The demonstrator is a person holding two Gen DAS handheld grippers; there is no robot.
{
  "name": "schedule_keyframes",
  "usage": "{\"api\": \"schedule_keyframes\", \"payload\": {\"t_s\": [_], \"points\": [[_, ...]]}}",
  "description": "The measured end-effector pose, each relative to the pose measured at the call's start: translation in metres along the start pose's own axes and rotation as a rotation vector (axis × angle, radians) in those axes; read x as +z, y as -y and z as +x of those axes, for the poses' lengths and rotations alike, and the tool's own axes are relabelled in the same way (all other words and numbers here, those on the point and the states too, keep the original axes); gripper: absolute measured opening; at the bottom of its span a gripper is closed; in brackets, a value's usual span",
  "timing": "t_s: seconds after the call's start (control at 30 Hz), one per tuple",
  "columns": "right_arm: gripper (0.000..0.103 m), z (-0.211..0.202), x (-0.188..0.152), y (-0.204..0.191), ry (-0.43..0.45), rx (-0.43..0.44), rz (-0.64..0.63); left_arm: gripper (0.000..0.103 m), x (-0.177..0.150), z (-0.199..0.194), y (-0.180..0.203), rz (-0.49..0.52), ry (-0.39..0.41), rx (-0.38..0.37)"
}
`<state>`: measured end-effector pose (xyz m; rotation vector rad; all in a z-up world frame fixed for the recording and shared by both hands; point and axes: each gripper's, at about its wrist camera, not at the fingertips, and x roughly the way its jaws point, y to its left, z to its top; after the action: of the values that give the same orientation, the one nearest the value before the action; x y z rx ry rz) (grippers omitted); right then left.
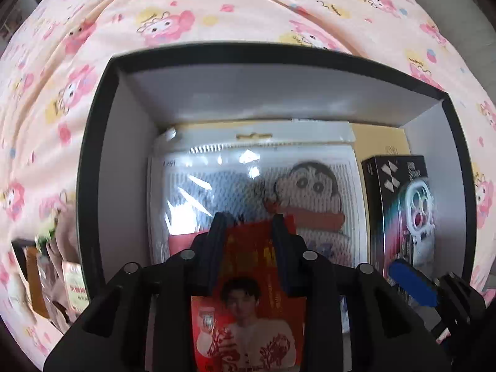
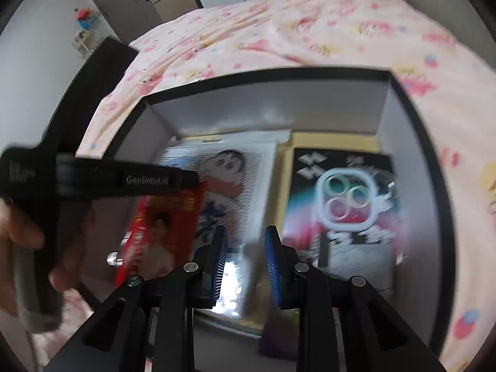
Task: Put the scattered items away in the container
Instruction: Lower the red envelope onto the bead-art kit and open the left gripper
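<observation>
A black box with white inner walls lies open on a pink bedsheet. My left gripper hangs over the box, pointing down, shut on a red packet printed with a person. The right wrist view shows the left gripper from the side, with the red packet dangling under it. My right gripper is over the box's near side, its blue pads close together on a blurred shiny clear packet. One blue pad shows at lower right.
In the box lie a clear packet with a knitted cartoon figure, a black lens-protector carton and a yellow envelope. Several small packets lie on the sheet left of the box. A hand grips the left handle.
</observation>
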<state>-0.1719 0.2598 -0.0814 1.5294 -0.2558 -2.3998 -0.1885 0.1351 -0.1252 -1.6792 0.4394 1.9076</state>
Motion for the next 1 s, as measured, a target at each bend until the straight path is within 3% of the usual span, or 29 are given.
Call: {"api": "schedule_keyframes", "payload": {"t_s": [0.13,0.23,0.3,0.4,0.5,0.53,0.63,0.7,0.87,1.0], "points": [[0.021,0.008,-0.002,0.003,-0.035,-0.007,0.009,0.036,-0.017,-0.013,-0.001,0.026,0.024,-0.086],[0.021,-0.006,0.001,0.01,0.023,-0.002,0.047,0.036,-0.027,-0.023,0.008,0.057,0.049,-0.17],[0.021,-0.018,0.004,0.014,0.067,-0.029,0.049,0.036,-0.033,-0.021,0.019,0.093,0.016,-0.197],[0.022,-0.026,0.006,0.02,0.101,-0.079,0.054,0.036,-0.047,-0.018,0.039,0.152,-0.021,-0.118],[0.022,-0.026,0.008,0.027,0.112,-0.148,0.063,0.036,-0.054,-0.017,0.048,0.194,-0.034,0.078],[0.022,-0.025,0.01,0.027,0.111,-0.157,0.061,0.038,-0.056,-0.017,0.046,0.186,-0.041,0.113],[0.022,-0.024,0.01,0.026,0.105,-0.122,0.056,0.038,-0.056,-0.021,0.033,0.146,-0.055,0.098],[0.023,-0.021,0.011,0.024,0.094,-0.092,0.057,0.037,-0.056,-0.029,0.026,0.128,-0.033,0.04],[0.027,-0.021,0.011,0.02,0.096,-0.067,0.052,0.037,-0.06,-0.039,0.039,0.178,-0.029,-0.055],[0.027,-0.017,0.009,0.019,0.082,-0.049,0.064,0.037,-0.068,-0.027,0.054,0.221,-0.084,-0.014]]}}
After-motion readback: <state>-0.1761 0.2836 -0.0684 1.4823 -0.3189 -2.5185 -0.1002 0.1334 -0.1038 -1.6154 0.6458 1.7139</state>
